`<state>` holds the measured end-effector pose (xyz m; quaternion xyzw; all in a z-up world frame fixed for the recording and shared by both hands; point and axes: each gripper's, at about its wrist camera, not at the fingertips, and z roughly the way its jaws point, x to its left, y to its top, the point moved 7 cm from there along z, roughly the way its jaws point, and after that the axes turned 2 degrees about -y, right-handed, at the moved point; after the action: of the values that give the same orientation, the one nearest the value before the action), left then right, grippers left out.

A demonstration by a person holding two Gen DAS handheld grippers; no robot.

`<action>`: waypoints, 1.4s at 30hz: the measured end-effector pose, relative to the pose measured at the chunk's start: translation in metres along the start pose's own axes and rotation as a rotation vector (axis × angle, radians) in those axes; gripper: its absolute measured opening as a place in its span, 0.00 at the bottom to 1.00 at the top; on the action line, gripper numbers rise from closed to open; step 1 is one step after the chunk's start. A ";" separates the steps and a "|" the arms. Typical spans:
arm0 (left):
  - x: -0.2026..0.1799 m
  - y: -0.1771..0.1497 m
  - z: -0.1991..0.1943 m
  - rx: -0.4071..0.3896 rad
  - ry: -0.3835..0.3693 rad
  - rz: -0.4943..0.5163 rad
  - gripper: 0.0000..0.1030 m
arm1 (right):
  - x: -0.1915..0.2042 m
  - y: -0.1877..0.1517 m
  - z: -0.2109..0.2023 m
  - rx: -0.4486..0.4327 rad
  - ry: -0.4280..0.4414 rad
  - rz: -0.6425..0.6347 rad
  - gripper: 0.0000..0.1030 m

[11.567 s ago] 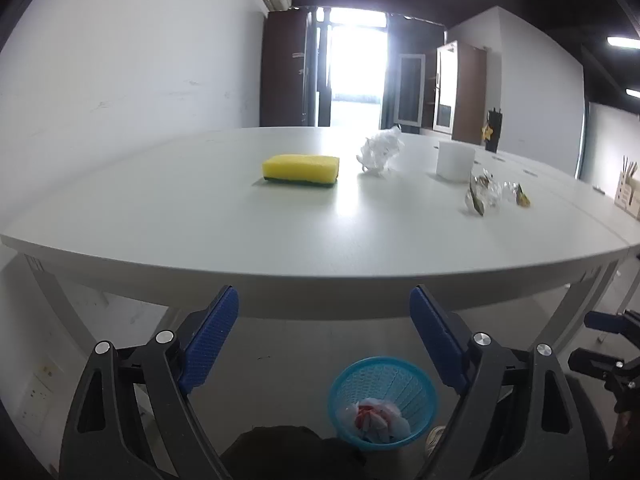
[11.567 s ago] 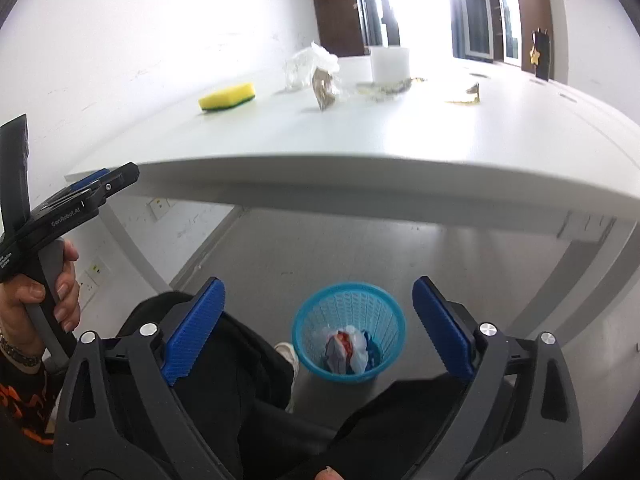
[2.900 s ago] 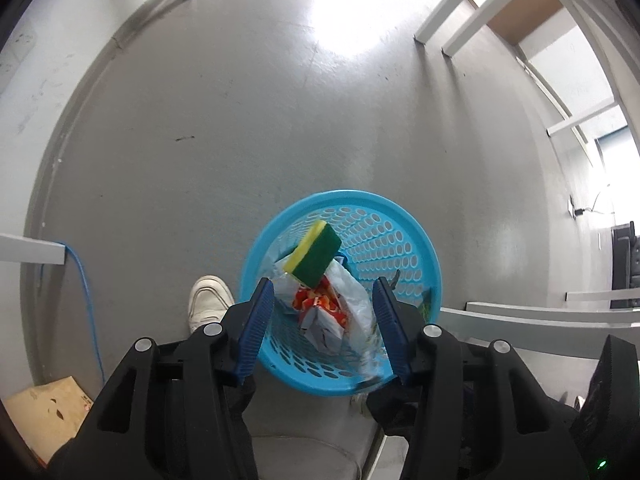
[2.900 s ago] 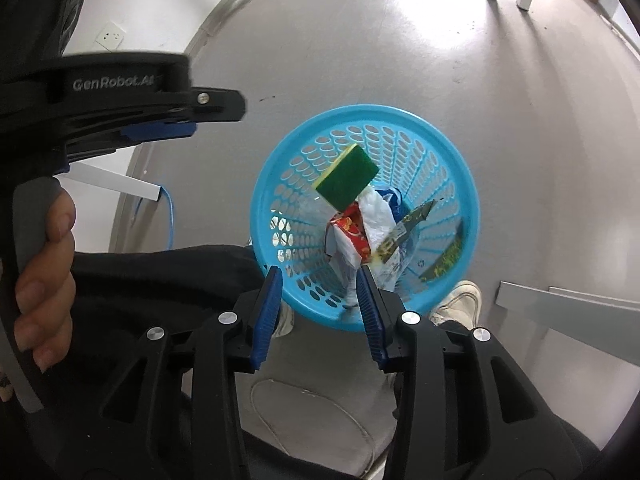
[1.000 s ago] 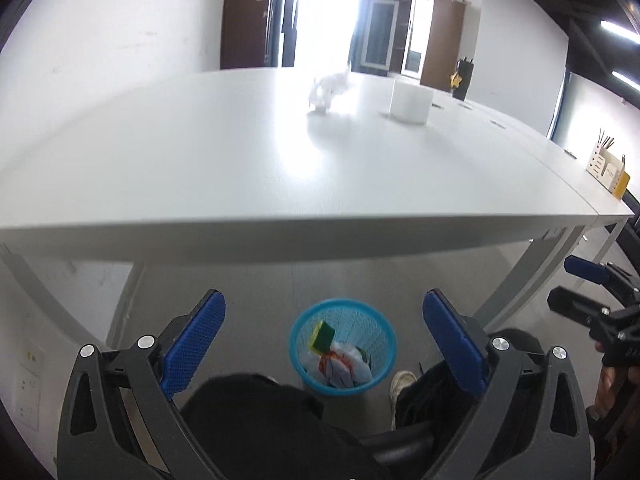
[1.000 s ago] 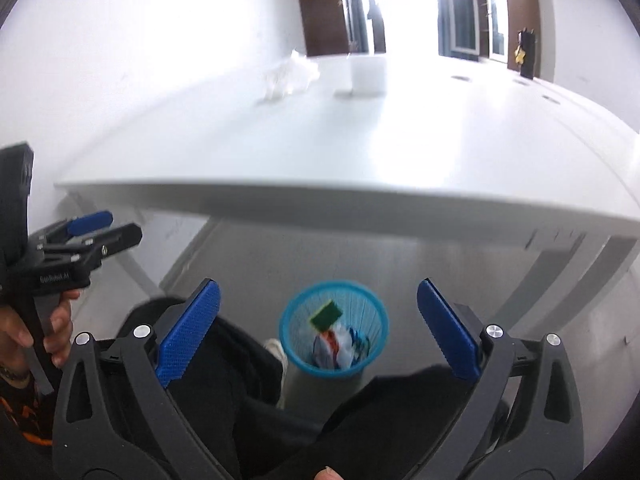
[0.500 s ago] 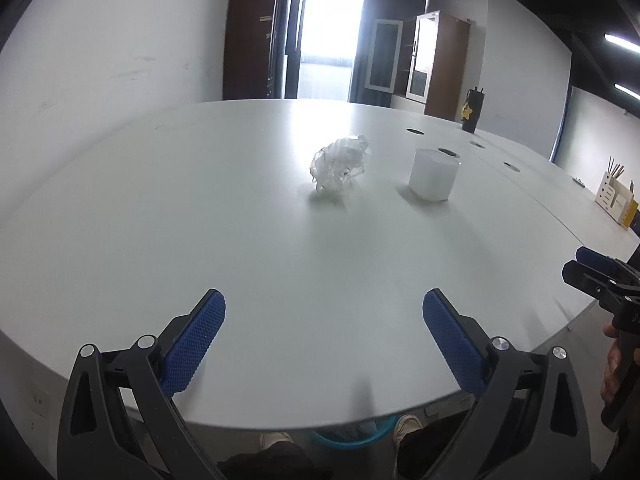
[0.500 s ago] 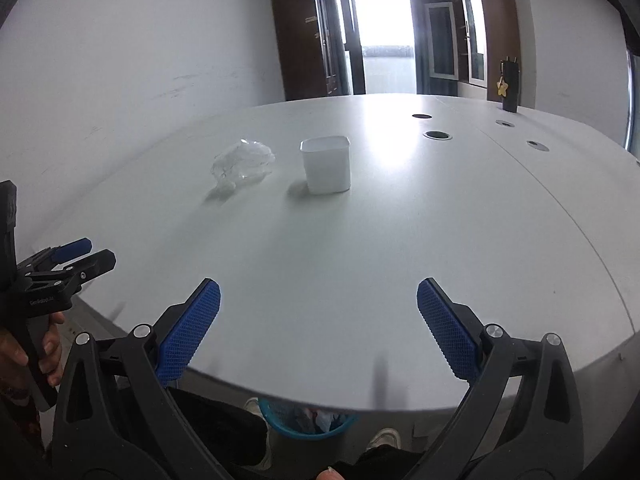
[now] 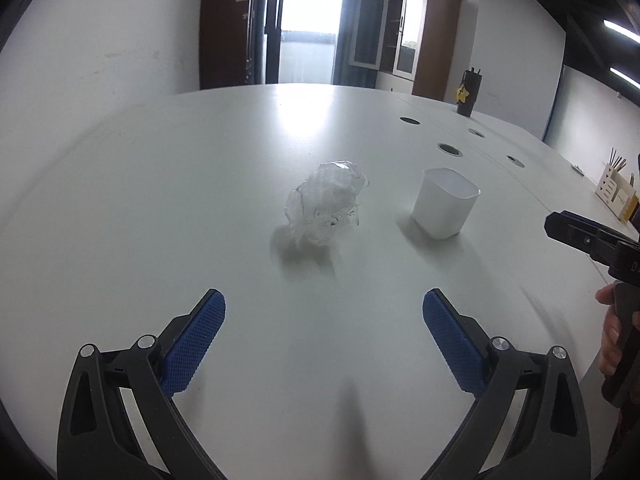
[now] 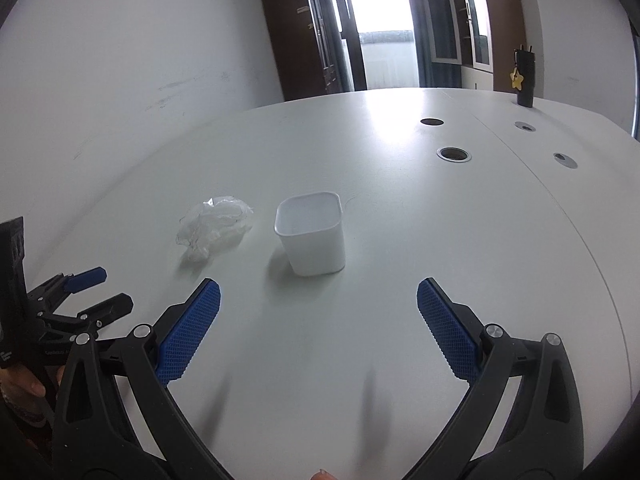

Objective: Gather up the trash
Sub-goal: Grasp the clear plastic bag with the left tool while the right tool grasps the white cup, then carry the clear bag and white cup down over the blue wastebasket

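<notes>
A crumpled clear plastic wrap (image 9: 325,205) lies on the white table (image 9: 160,184), ahead of my open, empty left gripper (image 9: 324,340). A white square plastic cup (image 9: 445,208) stands upright to its right. In the right wrist view the cup (image 10: 311,233) stands just ahead of my open, empty right gripper (image 10: 318,330), with the plastic wrap (image 10: 214,227) to its left. The left gripper (image 10: 98,290) shows at the left edge of that view. The right gripper (image 9: 576,230) shows at the right edge of the left wrist view.
Round cable holes (image 10: 454,155) dot the table's far right. A dark tumbler with a yellow star (image 10: 525,76) stands at the far end. A wooden organiser (image 9: 616,192) sits at the right. Cabinets and a bright doorway (image 9: 306,52) are behind.
Both grippers have risen from under the table edge and moved forward over the tabletop, closer to the wrap and the cup. The basket has dropped out of view.
</notes>
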<state>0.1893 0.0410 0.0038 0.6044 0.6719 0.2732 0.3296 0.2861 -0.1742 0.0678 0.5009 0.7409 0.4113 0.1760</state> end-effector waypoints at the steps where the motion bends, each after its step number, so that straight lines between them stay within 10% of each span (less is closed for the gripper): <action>1: -0.001 0.001 0.004 0.005 -0.003 0.002 0.94 | -0.001 0.005 0.007 0.009 -0.001 0.001 0.91; 17: -0.014 0.060 0.102 0.139 0.089 0.128 0.83 | -0.018 0.050 0.118 0.199 -0.035 0.026 0.56; 25: 0.000 0.059 0.095 0.102 0.074 0.039 0.32 | -0.011 0.034 0.126 0.234 -0.034 0.026 0.07; 42: -0.028 -0.018 -0.054 -0.088 -0.032 -0.022 0.24 | 0.034 -0.022 0.007 0.058 0.029 -0.018 0.06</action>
<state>0.1377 0.0123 0.0278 0.5862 0.6605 0.2889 0.3697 0.2628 -0.1442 0.0514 0.4930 0.7595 0.3953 0.1546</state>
